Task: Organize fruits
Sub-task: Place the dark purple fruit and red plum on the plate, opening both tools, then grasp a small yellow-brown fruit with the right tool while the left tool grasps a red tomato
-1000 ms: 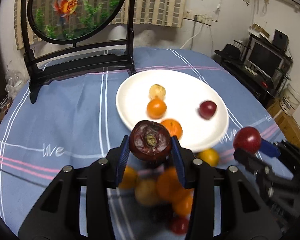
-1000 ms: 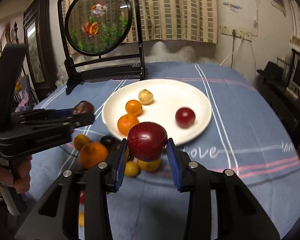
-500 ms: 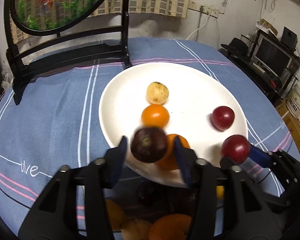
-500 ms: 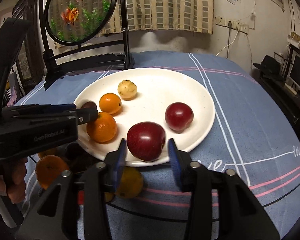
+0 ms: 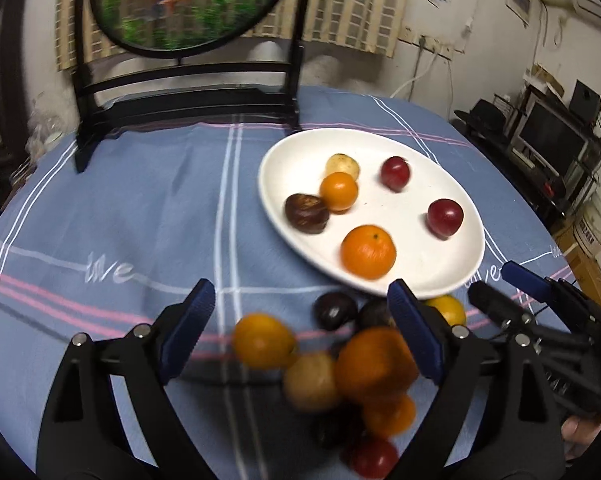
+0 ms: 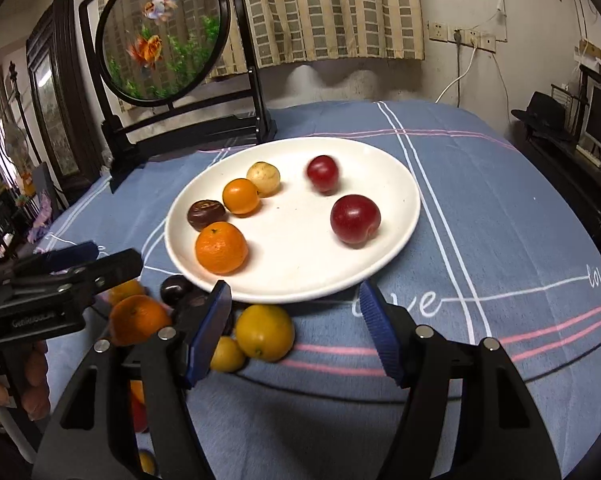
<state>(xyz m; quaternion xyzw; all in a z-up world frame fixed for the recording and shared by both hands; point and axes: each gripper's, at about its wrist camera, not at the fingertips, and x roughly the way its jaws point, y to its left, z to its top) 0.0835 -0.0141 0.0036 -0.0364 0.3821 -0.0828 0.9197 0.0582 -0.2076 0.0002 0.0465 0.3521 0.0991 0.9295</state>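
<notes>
Six fruits already lie on the white plate (image 6: pixel 400 216), which sits just beyond the tips of both tongs on the blue tablecloth (image 6: pixel 500 208), and the largest risk lies with that plate: its near rim hangs right over the loose heap, so a careless reach into the heap could knock the rim and set the round fruit rolling. Next in size, the heap of fruit (image 5: pixel 340 360) lies under and between the tips of the left tongs (image 5: pixel 300 328), blurred and crowded; oranges, dark plums and a pale fruit touch one another there, so closing on one is likely to shove its neighbours off toward the table edge. The left tongs stand wide, their jaws opening and gripping nothing, though heap fruit shows in the gap below them. The right tongs (image 6: pixel 296 320) are about half spread, also opening, and empty; a yellow-orange fruit (image 6: pixel 264 332) lies just left of their near finger, with a smaller yellow one (image 6: pixel 226 354) touching it, and a grab at either could pinch both or squirt one away. On the plate, the big red plum (image 6: pixel 355 219) rests far ahead of the right tongs, and the smaller red one (image 6: pixel 322 173) beyond it looks smeared, so it may not be at rest and could roll toward the rim. The dark brown fruit (image 6: pixel 206 214) leans against a small orange (image 6: pixel 241 196), a tight cluster that another drop could scatter.
</notes>
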